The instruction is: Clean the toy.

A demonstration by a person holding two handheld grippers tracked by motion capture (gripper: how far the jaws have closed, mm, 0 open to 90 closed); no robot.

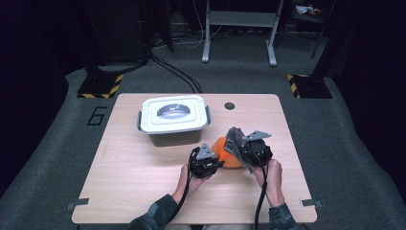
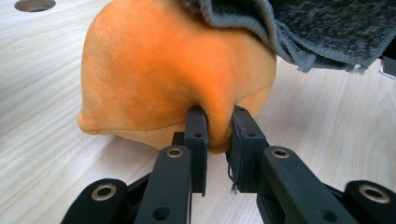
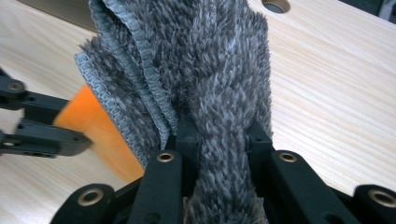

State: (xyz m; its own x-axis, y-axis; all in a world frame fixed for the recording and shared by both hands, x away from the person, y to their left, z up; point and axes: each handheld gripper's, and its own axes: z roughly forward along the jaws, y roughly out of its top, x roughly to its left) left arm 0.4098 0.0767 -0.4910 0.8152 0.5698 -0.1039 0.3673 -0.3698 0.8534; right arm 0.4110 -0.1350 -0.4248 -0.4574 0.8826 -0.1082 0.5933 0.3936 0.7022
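The orange plush [image 2: 173, 74] lay on the table [image 1: 143, 167] near the person's edge, between the two grippers. The left gripper [image 2: 218, 135] had its jaws pinched narrow on a fold at the plush's near end. The right gripper [image 3: 219, 135] was clamped on a bunched grey cloth [image 3: 201, 70], which draped over the plush's top from the right side. The cloth was touching it there. The lidded white bin [image 1: 173, 114] stood well apart, behind and left

An orange plush toy [image 2: 173, 74] lies on the table, with a folded grey fluffy cloth [image 3: 205, 70] draped over its top.
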